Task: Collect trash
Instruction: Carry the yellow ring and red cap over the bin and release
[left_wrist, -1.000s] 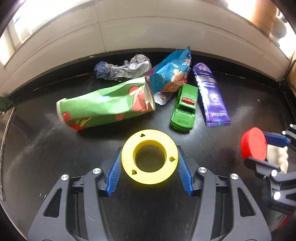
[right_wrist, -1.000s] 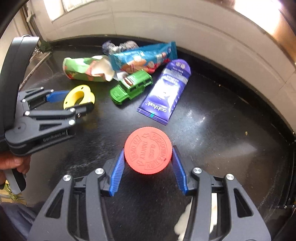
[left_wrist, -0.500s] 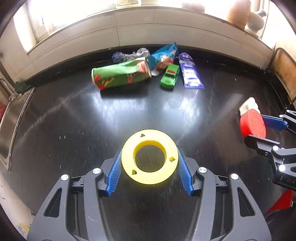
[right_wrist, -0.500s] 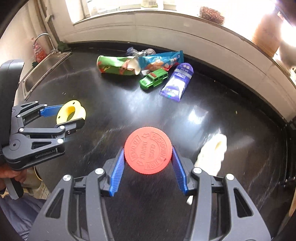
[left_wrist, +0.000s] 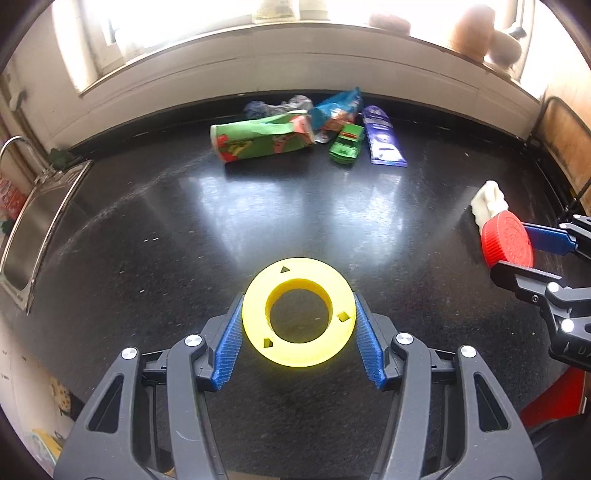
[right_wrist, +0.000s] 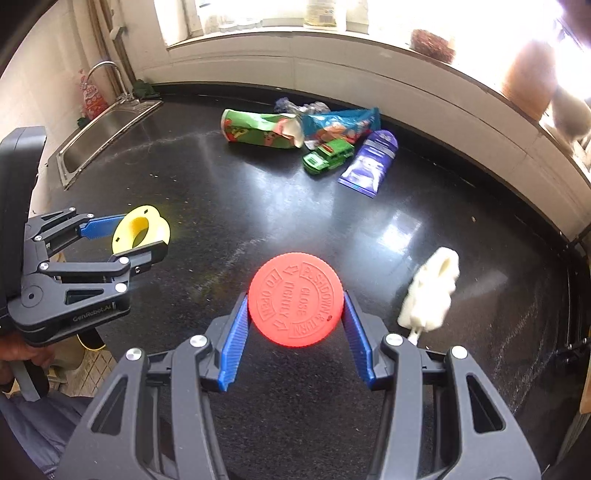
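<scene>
Item one: trash pile, far side of the desk (left_wrist: 184, 229), close under the window wall.
- Green snack bag (left_wrist: 258, 142), lying flat, long axis running left to right, torn mouth toward the right.
- Blue wrapper (left_wrist: 338, 109) and crumpled foil (left_wrist: 275, 107) just behind it; purple packet (left_wrist: 382, 138) at the right end, long axis running near to far.
- Green toy car (left_wrist: 346, 144) between the green bag and the purple packet. Whether I count it as trash I cannot say from here.

Item two: white crumpled wad (right_wrist: 432, 291), near right of the desk, well apart from the pile, just right of my right tongs (right_wrist: 295, 306).

Item three: my tongs, both occupied.
- Left tongs (left_wrist: 298, 317) clamped on a yellow ring (left_wrist: 298, 317), pads pressing its rim on both sides.
- Right tongs gripping a red cap (right_wrist: 295, 304) the same way, face up.

Bearing: the pile lies straight ahead and far from both tongs, roughly centred between them. The wad is much nearer the right hand. I judge neither tongs can take any of it until its present load is set down.

Sink (right_wrist: 99, 136) at far left.
</scene>
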